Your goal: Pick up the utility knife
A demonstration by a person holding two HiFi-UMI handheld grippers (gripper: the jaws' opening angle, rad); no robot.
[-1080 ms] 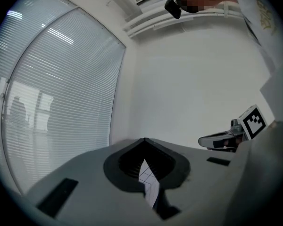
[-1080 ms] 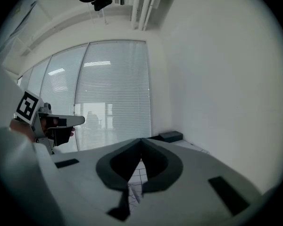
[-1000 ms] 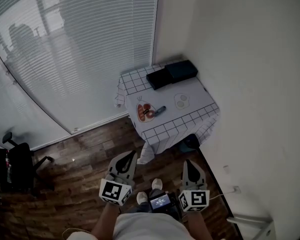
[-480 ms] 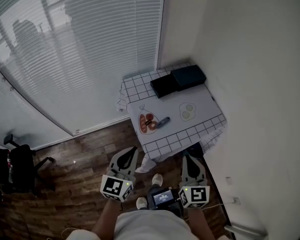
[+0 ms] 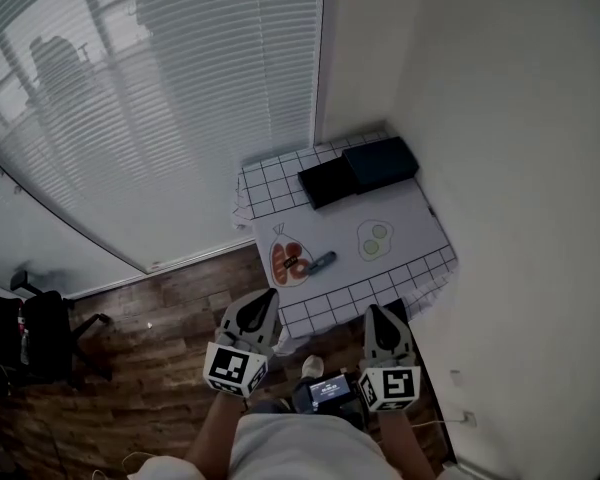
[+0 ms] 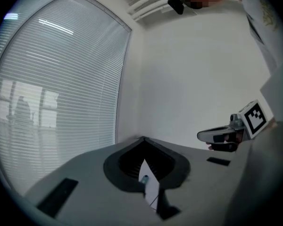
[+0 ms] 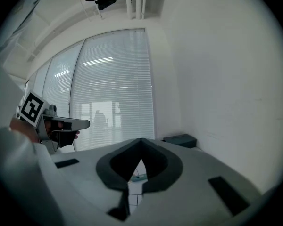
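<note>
Utility knife (image 5: 320,263) slim, blue-grey, on tablecloth (image 5: 405,218); left gripper (image 5: 266,295), right gripper (image 5: 375,311) pressed together.

Soft grey daylight comes through the blinds (image 5: 160,98), where faint dark silhouettes show. The white wall (image 5: 520,168) is evenly lit, without glare. The wooden floor (image 5: 130,368) is dim and the chair (image 5: 35,338) nearly black. The head view bends straight lines near its edges. Both gripper views are round fisheye pictures with black corners, and the left gripper (image 6: 142,138) and right gripper (image 7: 141,140) look soft, close to the lens.
</note>
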